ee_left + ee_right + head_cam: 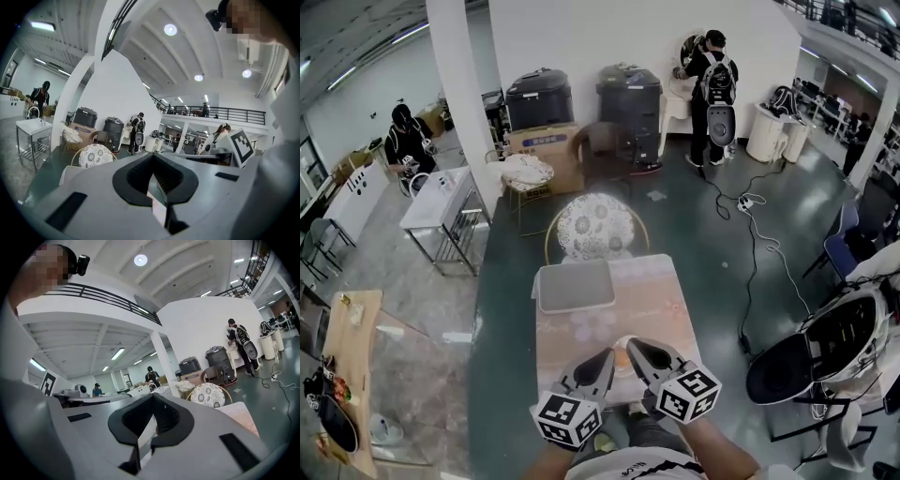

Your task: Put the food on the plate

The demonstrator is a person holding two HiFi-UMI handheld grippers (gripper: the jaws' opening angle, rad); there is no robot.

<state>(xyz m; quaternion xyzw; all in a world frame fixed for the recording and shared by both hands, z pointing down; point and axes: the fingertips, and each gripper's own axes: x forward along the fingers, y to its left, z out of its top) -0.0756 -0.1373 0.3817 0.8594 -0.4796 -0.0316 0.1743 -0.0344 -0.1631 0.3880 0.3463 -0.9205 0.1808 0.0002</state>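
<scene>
the food [622,356] shows only as a small orange patch on a pale plate [625,369] at the near end of the table [656,300], right between the tips of the two tongs. it is too small and too covered to tell its long axis or which way it points.

the left gripper [605,357] and the right gripper [635,347] lean in toward each other over the plate, their marker cubes nearest the person. in each gripper view the jaws meet at the tips with nothing between them, so both tongs are closed and empty. both point nearly level across the room rather than down at the table.

the table runs lengthwise away from the person. a grey tray [574,286] lies in its far left corner, well apart from the plate, and the pinkish patterned top between them is bare. a round-backed chair [595,227] with a flowered cushion stands just beyond the far edge. dark glossy floor lies open on both sides of the table.

further off, a white pillar [464,103] rises on the left, black bins [628,98] and a cardboard box [546,150] stand by the back wall, and a cable [755,253] trails across the floor on the right. one person stands at the back wall, another sits at the far left.
</scene>
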